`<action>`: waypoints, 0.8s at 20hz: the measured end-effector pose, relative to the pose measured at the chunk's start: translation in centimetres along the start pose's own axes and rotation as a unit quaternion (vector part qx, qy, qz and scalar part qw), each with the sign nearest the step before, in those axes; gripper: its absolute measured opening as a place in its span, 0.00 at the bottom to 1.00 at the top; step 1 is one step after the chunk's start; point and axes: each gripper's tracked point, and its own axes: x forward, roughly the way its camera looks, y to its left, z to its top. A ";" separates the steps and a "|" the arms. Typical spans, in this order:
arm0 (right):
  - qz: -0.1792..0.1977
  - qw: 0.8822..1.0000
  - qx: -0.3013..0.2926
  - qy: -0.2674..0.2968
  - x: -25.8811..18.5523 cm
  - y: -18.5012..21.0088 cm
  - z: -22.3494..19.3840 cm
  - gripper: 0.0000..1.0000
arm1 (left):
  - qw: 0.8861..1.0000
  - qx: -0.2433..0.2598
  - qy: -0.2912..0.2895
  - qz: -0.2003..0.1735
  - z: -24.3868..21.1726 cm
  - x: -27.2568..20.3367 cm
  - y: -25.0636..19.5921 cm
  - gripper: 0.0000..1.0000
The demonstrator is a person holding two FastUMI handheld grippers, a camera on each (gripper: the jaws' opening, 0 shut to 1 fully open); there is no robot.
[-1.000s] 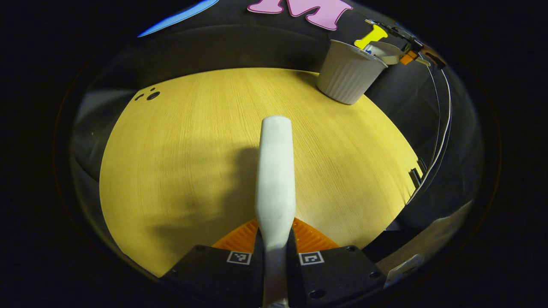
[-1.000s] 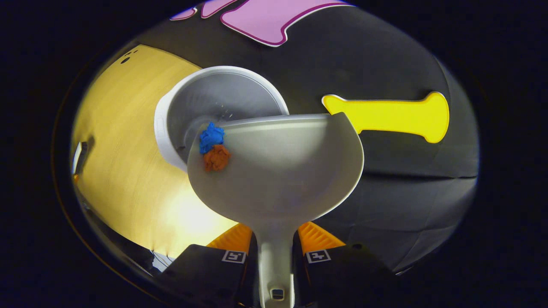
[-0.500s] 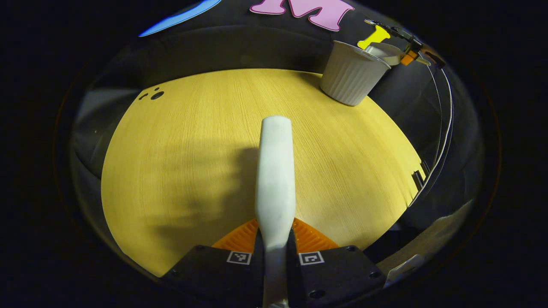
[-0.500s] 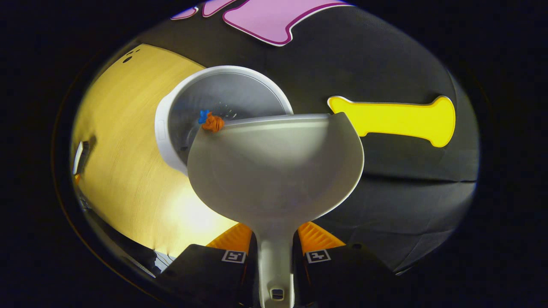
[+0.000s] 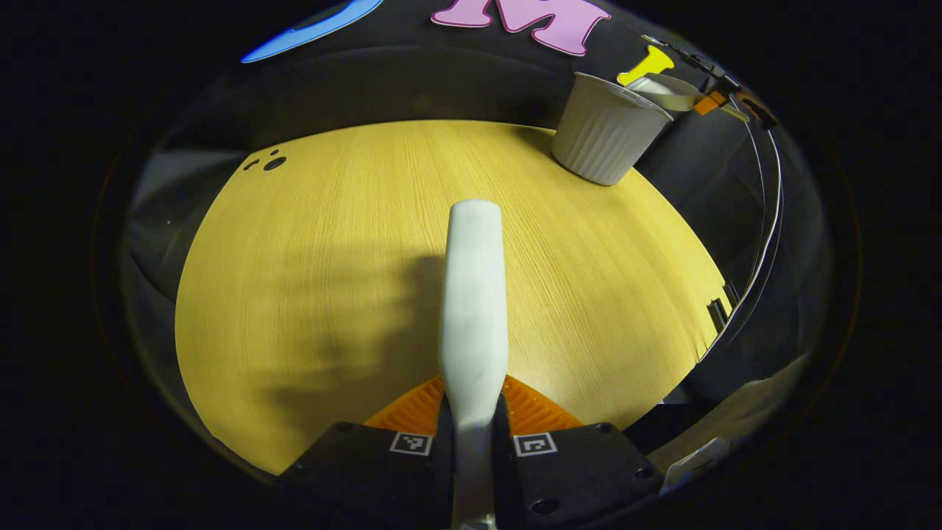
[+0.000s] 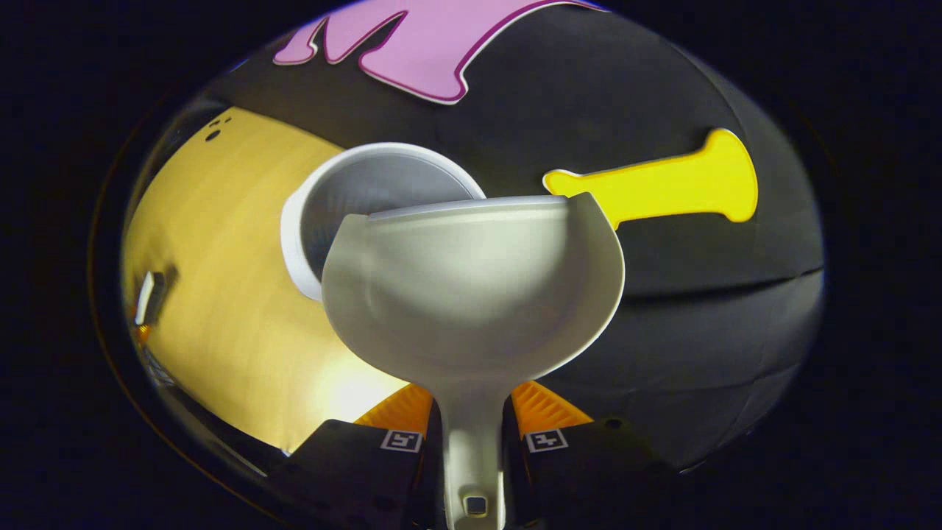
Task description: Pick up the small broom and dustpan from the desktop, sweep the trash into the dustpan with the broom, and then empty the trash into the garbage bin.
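Note:
In the right gripper view my right gripper (image 6: 471,412) is shut on the handle of the pale grey dustpan (image 6: 471,294). The pan's scoop holds nothing, and its front lip hangs over the rim of the white ribbed garbage bin (image 6: 360,184). No trash can be made out in the part of the bin that shows. In the left gripper view my left gripper (image 5: 473,408) is shut on the white broom (image 5: 475,294), whose white length points forward above the wooden desktop (image 5: 316,258). The bin (image 5: 605,129) stands at the desk's far right corner, with the dustpan (image 5: 666,85) over its rim.
The desk's right edge (image 5: 710,294) drops off close to the bin, with thin cables (image 5: 765,221) hanging beside it. A few dark holes (image 5: 268,163) mark the far left of the desktop. Black cloth wall stands right behind the bin.
The blue and orange trash slid off the dustpan's left lip into the bin; the pan is bare now. The right gripper drew back and turned a little. The left gripper barely moved.

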 end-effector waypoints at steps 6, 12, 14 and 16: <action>0.047 0.993 0.076 -0.080 -3.2 1.4 -2.2 0.36 | 1.000 0.013 -0.001 0.013 0.6 -0.2 0.0 0.26; 0.123 0.982 0.084 -0.114 -6.9 7.5 -6.6 0.36 | 0.999 0.024 -0.004 0.031 2.3 -0.2 0.6 0.24; 0.154 0.977 0.086 -0.117 -7.8 10.8 -8.1 0.36 | 0.999 0.026 0.000 0.038 2.5 -0.1 0.9 0.26; 0.193 0.970 0.093 -0.115 -8.4 14.8 -9.5 0.34 | 0.999 0.026 0.007 0.045 2.4 0.0 1.1 0.26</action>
